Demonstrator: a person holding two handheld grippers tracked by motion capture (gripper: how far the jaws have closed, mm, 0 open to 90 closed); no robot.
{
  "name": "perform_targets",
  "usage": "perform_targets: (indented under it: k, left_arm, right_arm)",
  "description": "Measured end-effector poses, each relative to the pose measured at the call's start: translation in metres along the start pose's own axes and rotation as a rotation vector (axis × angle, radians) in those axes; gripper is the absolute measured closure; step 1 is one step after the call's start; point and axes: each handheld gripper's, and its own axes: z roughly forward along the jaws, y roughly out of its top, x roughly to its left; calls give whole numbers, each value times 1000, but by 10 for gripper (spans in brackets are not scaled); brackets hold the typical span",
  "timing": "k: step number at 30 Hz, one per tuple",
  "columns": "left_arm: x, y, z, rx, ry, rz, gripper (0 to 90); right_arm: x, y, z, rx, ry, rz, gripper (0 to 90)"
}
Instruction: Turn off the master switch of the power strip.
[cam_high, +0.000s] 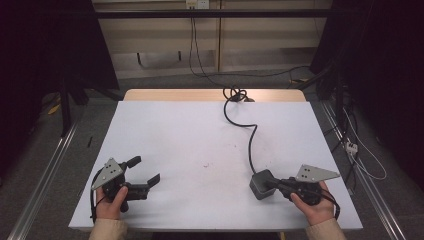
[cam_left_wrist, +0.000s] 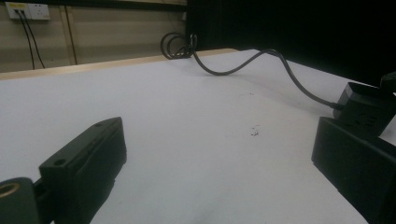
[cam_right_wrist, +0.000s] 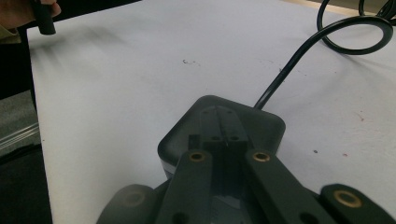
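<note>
The right hand-held gripper (cam_high: 272, 184) is seen with its jaws brought together over the top of the dark grey power block (cam_high: 262, 184), their tips resting on it rather than clamped around it, near the tabletop's (cam_high: 175, 130) right front corner. The left hand-held gripper (cam_high: 147, 172) is held with its jaws wide apart and nothing between them, well apart from the block at the left front. The block is judged to be reached but not yet lifted or moved, and its black cable (cam_high: 250, 137) is left trailing, uncoiled, to the far edge.
</note>
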Motion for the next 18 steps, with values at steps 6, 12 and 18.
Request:
perform_targets:
  k: [6, 12, 18]
  left_arm:
    - [0, 0, 0, 0, 0, 1, 29]
    - [0, 0, 0, 0, 1, 0, 29]
    - [0, 0, 0, 1, 1, 2, 29]
  right_arm:
    - [0, 1, 0, 5, -1, 0, 900]
    - [0, 1, 0, 9, -1, -2, 900]
    - [1, 2, 0, 18, -8, -10, 900]
